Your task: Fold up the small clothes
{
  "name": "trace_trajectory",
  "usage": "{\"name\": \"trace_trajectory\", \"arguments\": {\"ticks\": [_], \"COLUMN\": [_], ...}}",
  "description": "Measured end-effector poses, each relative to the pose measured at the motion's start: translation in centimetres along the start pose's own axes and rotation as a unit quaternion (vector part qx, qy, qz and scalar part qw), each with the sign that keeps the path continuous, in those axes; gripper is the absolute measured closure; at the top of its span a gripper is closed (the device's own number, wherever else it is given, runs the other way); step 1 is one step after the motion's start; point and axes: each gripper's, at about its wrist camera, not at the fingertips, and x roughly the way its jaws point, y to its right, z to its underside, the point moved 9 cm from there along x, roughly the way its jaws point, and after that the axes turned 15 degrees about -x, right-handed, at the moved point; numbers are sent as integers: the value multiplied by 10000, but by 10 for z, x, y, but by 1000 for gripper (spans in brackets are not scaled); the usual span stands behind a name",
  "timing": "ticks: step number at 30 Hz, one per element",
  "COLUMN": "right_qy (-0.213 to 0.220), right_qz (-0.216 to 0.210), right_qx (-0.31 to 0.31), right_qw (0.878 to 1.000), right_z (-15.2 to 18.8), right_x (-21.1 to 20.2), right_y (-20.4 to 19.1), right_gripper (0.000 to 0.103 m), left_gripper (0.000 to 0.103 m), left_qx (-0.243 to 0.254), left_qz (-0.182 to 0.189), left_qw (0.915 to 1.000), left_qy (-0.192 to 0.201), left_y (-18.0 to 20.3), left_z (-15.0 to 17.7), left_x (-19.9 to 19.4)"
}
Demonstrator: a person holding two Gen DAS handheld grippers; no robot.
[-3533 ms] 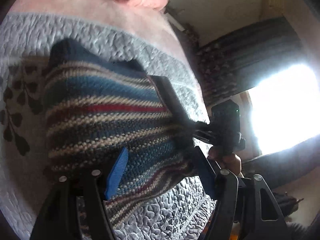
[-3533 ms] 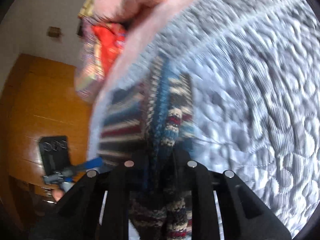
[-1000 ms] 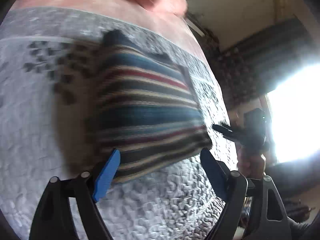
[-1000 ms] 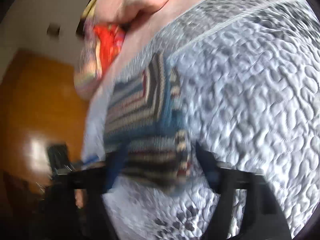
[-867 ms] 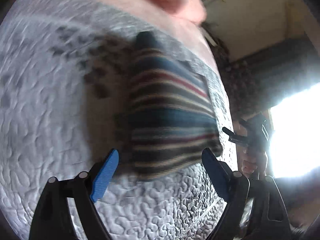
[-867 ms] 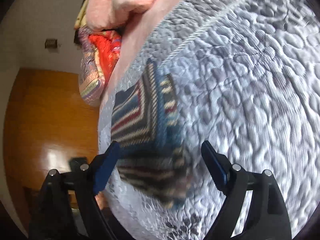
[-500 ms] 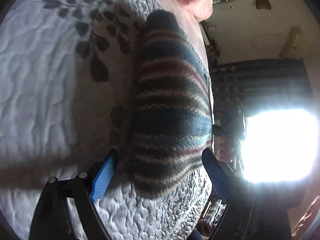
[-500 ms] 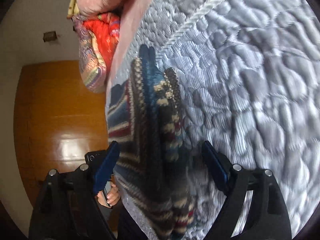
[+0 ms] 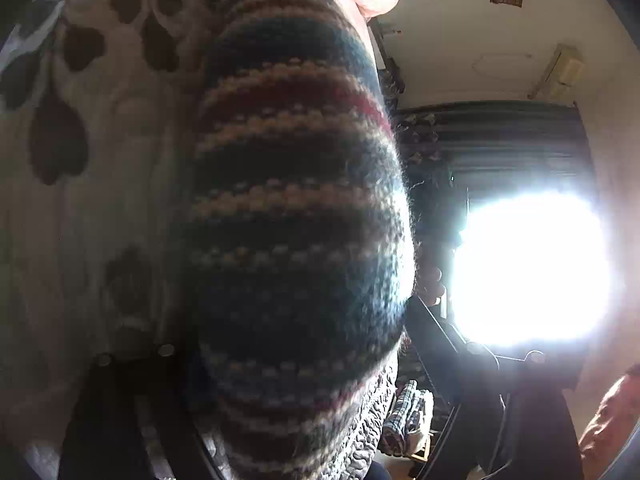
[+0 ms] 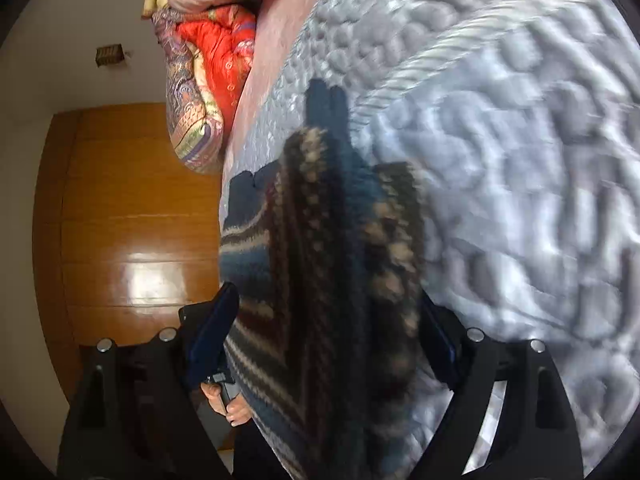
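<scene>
Folded sweater (image 10: 320, 280) lies on the quilt (image 10: 520, 160) near the bed's edge, between the spread fingers of both the right tool (image 10: 324, 344) and left tool (image 9: 296, 364); advise closing squarely on all layers.

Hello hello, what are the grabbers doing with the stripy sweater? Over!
Left gripper and right gripper both open, straddling the folded striped knit sweater. Sweater lies on the quilted bedspread. Nothing in the way.
</scene>
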Motion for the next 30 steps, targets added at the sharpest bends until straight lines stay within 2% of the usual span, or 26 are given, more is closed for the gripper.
{"name": "trace_trajectory", "arguments": {"ticks": [4,5,7,9,10,15,18,24,30], "right_qy": [-32,-40,-47,49,83,204,267,360,410], "right_qz": [61,125,108,97,109,226,248,278,216], "right_qx": [-38,-63,-56,-81,-114,-270,-350,-530,-669], "right_qw": [10000,9999,9999,9999,9998,9992,9987,9976,9967], "right_z": [0,1,3,5,5,5,6,6,23], "right_x": [16,19,21,18,18,14,8,5,12], "right_y": [-9,-10,-10,-11,-13,-25,-32,-61,-103], "right_gripper": [20,28,45,53,56,60,61,62,62], "left_gripper": [17,17,24,34,36,52,55,57,58], "left_qx": [-161,-199,-300,-419,-420,-294,-249,-125,-21], "left_qz": [-214,-274,-386,-360,-375,-546,-597,-630,-594], "left_qw": [9996,9994,9988,9985,9984,9981,9979,9979,9981], "left_qy": [3,12,29,22,29,63,64,125,187], "left_y": [-1,0,-3,0,0,5,15,27,33], "left_z": [2,2,3,2,4,10,18,28,60], "left_x": [-1,-1,0,1,0,1,2,-22,-64]}}
